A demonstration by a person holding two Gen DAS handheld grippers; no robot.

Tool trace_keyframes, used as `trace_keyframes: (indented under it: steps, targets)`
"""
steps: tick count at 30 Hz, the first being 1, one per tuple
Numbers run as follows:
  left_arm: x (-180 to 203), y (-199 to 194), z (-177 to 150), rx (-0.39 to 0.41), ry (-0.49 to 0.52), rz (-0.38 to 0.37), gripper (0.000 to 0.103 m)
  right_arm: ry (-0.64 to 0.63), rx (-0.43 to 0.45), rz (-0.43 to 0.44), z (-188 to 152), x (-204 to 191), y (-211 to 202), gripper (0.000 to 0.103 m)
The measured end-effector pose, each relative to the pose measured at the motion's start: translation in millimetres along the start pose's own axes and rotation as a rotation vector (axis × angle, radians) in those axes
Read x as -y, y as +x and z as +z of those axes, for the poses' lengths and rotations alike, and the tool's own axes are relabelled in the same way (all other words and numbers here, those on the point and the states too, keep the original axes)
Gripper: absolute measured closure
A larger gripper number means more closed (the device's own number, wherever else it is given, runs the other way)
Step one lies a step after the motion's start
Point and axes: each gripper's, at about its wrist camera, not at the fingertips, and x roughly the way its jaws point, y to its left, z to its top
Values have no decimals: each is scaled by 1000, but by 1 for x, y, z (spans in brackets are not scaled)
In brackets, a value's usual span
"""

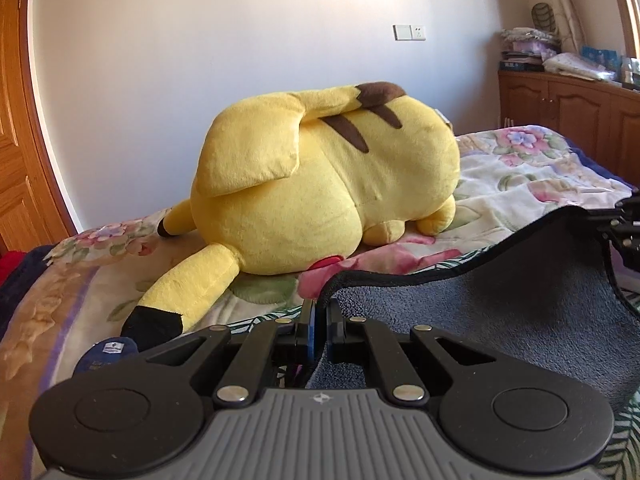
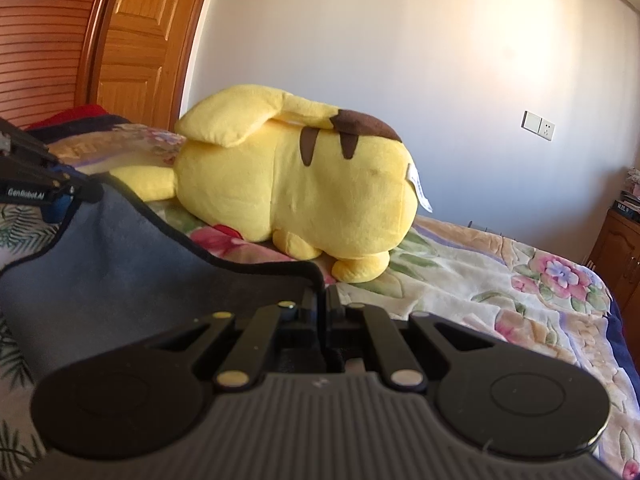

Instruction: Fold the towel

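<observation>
A grey-blue towel (image 1: 500,292) with a dark hem hangs stretched between both grippers above the bed. My left gripper (image 1: 321,312) is shut on its left corner; the cloth runs from the jaws off to the right. In the right wrist view the same towel (image 2: 120,264) spreads leftward from my right gripper (image 2: 322,300), which is shut on the other corner. Each gripper shows at the edge of the other's view: the right gripper (image 1: 624,224) at the far right, the left gripper (image 2: 60,196) at the far left. The towel sags in the middle between them.
A big yellow plush toy (image 1: 320,180) lies on the flowered bedspread (image 1: 520,176) just beyond the towel. A wooden door (image 2: 132,40) stands at the left, a wooden cabinet (image 1: 560,108) with stacked items at the right, and a white wall behind.
</observation>
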Motion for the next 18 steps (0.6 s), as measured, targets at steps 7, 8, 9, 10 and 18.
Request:
trace_keyframes:
  steps: [7, 8, 9, 10, 18]
  targets:
    - [2, 22, -11, -54, 21, 14, 103, -3, -40, -4, -12, -2, 24, 99]
    - [2, 25, -13, -62, 27, 16, 103, 0, -47, -2, -14, -2, 27, 99]
    - [3, 27, -14, -67, 29, 17, 103, 1, -54, -2, -16, -3, 30, 99]
    - [3, 29, -16, -75, 27, 17, 103, 1, -62, -1, -18, -3, 33, 99]
    - [2, 35, -27, -106, -12, 20, 79, 46, -121, -3, -28, 0, 45, 71]
